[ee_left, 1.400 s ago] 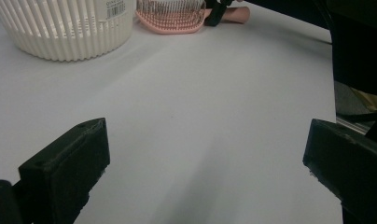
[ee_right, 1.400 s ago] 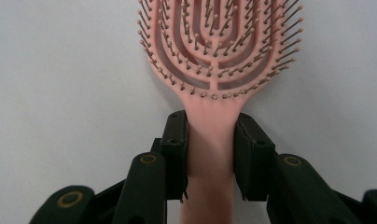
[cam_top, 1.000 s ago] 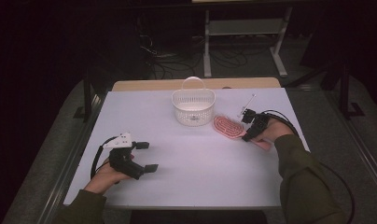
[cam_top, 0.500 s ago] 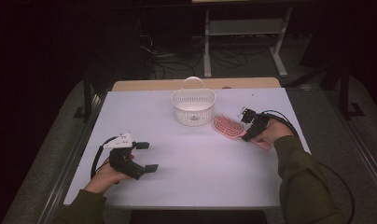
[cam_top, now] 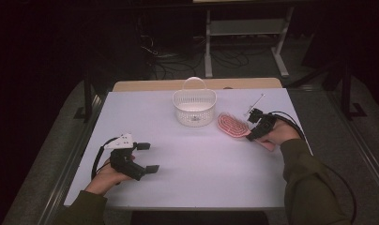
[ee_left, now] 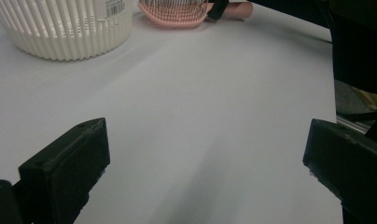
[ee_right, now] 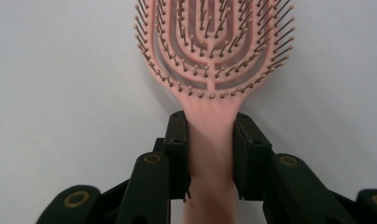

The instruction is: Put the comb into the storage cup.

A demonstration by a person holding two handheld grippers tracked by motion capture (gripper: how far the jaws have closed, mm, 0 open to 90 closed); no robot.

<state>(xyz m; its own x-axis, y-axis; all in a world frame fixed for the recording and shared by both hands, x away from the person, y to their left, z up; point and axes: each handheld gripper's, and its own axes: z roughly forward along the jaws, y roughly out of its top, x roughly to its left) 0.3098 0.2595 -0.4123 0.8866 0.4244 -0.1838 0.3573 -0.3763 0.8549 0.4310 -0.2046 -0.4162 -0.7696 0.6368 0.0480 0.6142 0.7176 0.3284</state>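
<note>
1. Hairbrush (cam_top: 232, 125) — pink, lying flat and bristles up on the white tabletop (cam_top: 201, 168), right of centre in the high view.
2. Handle clamped between the jaws of the right gripper (cam_top: 251, 130); in the right gripper view, pink handle (ee_right: 210, 140) pinched by both black pads, oval head (ee_right: 214, 42) spreading toward the top of the frame.
3. Brush head pointing toward the upper left of the high view, ending just beside the white basket (cam_top: 194, 107), not touching it as far as can be told.
4. Basket upright at upper centre of the high view, slatted walls, arched handle on top; seen again at the upper left of the left gripper view (ee_left: 65, 28), with the brush (ee_left: 177, 11) just to its right along the top edge.
5. Right hand (cam_top: 279, 136) wrapped round the gripper body at the right of the high view, dark sleeve running to the lower right corner, black cable looping behind.
6. Left gripper (cam_top: 147, 157) at lower left of the high view — jaws spread wide, nothing between them, bare tabletop showing in the gap in the left gripper view.
7. Left hand (cam_top: 105, 178) resting low on the tabletop, well apart from the brush and basket.
8. Thin light stick (cam_top: 255, 102) lying slanted on the tabletop, just above the right gripper in the high view.
</note>
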